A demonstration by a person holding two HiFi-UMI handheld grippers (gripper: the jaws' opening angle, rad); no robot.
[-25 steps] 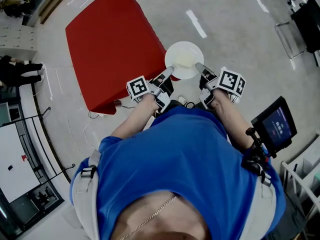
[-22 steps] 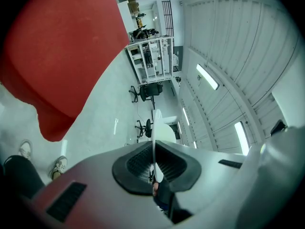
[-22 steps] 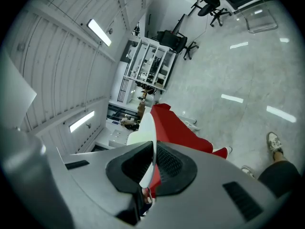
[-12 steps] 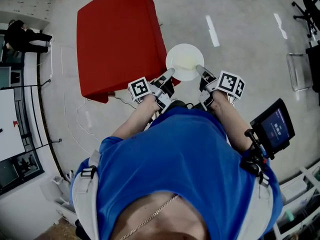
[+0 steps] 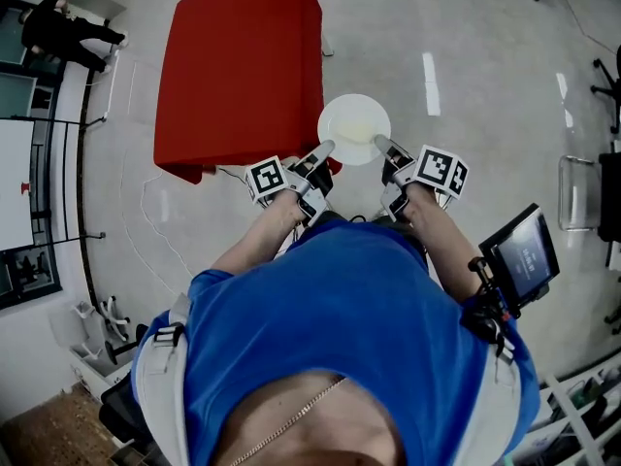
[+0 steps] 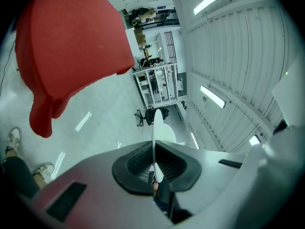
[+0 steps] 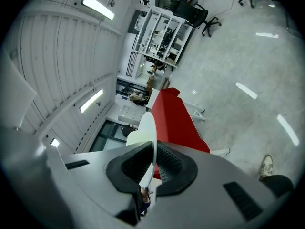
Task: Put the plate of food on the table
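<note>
The plate [image 5: 354, 124] is white, the table [image 5: 238, 66] red, the shirt [image 5: 349, 328] blue.

Head cam looks steeply down; cams on left tongs [image 5: 327, 147] and right tongs [image 5: 379, 143] hug the plate [image 5: 354, 122] edge-on, red tabletop [image 5: 243, 66] shared.

Plate [image 5: 354, 129] was out in front of the person, btwn both grippers: left gripper [image 5: 327, 148] clamped on its near-left rim, right gripper [image 5: 379, 145] on the near-right rim. Table [image 5: 243, 66] sat ahead & to the left, its near-right corner just beside the plate. Screen [image 5: 524, 253] on the right forearm, well right of the grippers.
</note>
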